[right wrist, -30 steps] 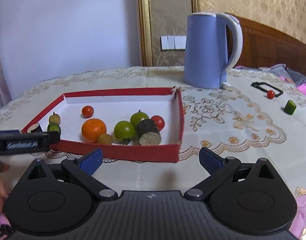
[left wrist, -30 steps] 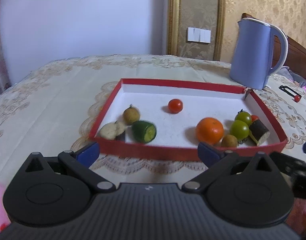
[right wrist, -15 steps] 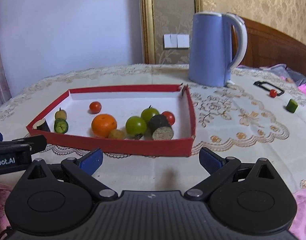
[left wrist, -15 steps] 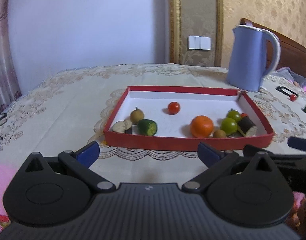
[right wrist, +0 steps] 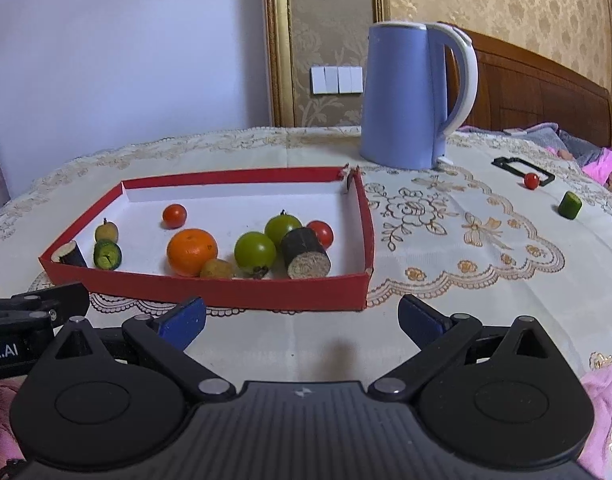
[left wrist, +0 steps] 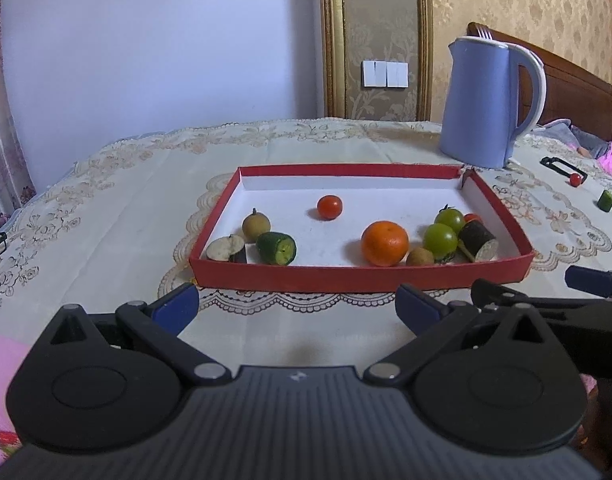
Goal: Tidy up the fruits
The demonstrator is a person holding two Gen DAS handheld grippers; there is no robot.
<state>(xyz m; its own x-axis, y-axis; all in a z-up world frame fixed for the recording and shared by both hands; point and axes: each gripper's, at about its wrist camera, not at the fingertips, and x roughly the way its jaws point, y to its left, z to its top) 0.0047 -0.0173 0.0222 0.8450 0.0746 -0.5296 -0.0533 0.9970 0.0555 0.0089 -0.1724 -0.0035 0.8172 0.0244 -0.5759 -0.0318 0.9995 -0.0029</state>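
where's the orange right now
The orange sits inside the red tray, near its front wall, touching a small brown fruit beside the green tomato.

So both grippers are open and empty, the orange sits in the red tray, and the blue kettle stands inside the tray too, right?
Not quite. The blue kettle stands on the tablecloth beyond the red tray, outside its far corner, as the right wrist view shows. The rest holds: the left gripper and right gripper are open and empty, and the orange sits in the tray.
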